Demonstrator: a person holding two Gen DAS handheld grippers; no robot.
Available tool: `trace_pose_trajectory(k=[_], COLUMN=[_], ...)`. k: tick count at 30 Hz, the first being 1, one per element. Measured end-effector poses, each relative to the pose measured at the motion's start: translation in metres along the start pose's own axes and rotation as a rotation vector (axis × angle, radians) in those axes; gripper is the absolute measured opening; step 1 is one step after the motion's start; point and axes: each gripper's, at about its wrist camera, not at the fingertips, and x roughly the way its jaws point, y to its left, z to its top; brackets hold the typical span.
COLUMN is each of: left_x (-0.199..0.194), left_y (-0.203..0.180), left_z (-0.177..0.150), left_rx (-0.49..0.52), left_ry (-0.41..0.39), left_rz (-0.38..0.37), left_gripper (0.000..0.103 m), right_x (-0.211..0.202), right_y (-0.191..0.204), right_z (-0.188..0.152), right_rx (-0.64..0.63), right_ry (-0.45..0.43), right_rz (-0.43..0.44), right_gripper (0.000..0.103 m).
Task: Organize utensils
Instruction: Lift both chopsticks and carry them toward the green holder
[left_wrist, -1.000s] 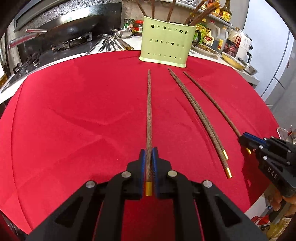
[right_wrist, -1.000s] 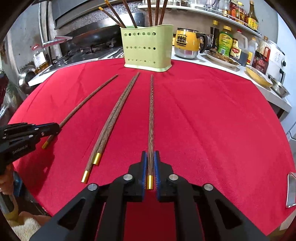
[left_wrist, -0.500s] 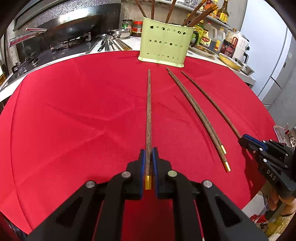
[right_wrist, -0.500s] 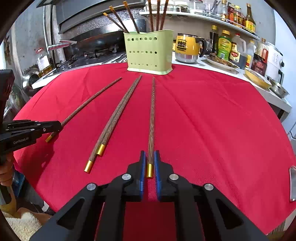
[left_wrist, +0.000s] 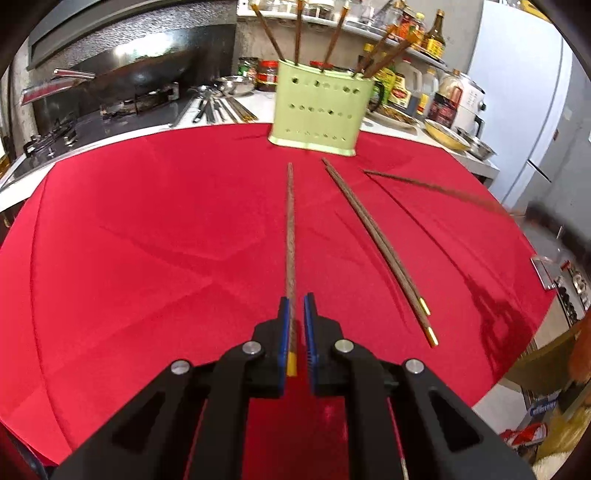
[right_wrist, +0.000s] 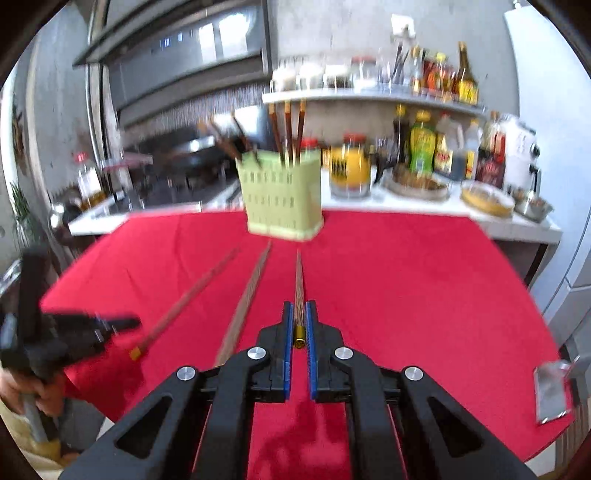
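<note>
With each claw clamped on one chopstick, the right claw (right_wrist: 298, 328) must carry its chopstick (right_wrist: 298, 291) to the holder (right_wrist: 280, 201) ahead; the left claw (left_wrist: 293, 321) grips another chopstick (left_wrist: 290, 236).

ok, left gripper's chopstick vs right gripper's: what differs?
The left chopstick lies along the red cloth; the right chopstick is raised off it, shadow beneath. The left chopstick looks crisp; the right chopstick is motion-blurred. Shared: brown wood, gold cap, clamped at that end by the left gripper and right gripper, tips toward the green holder.
</note>
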Motion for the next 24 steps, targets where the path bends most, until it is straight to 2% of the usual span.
trace_pose_trajectory(k=[4,11,12,13,15,22,23,24], left_x=[0.013,0.016,0.015,0.015,0.012,0.021,0.022,0.022], left_y=[-0.005,-0.01,-0.01,-0.009,-0.007,-0.008,-0.01,-0.011], left_z=[-0.006,-0.002,-0.002,-0.002,-0.002,-0.004,-0.004,-0.005], left_rx=[0.015,0.042,0.039,0.033,0.029,0.049,0.072,0.088], left_ry=[0.045,0.05,0.046,0.04,0.022,0.049,0.051,0.05], left_rz=[0.005,0.063,0.074,0.073,0.083,0.137,0.154,0.169], left_gripper=[0.007,0.008,0.014,0.025,0.03,0.029,0.027,0.014], right_x=[-0.005,0.001,0.002,0.003,0.005,0.007,0.008,0.008], right_y=[0.004,0.007,0.007,0.007,0.008,0.008,0.009,0.009], right_z=[0.005,-0.002,-0.004,-0.006,-0.008,-0.012,-0.013,-0.014], right_rx=[-0.017,-0.016,-0.017,-0.018,-0.021,-0.016,-0.017,-0.017], right_ry=[-0.025,0.002,0.009,0.012,0.02,0.03,0.032,0.035], right_rz=[0.005,0.015,0.015,0.015,0.016,0.027,0.027,0.028], right_gripper=[0.007,0.007,0.007,0.007,0.007,0.007,0.007,0.007])
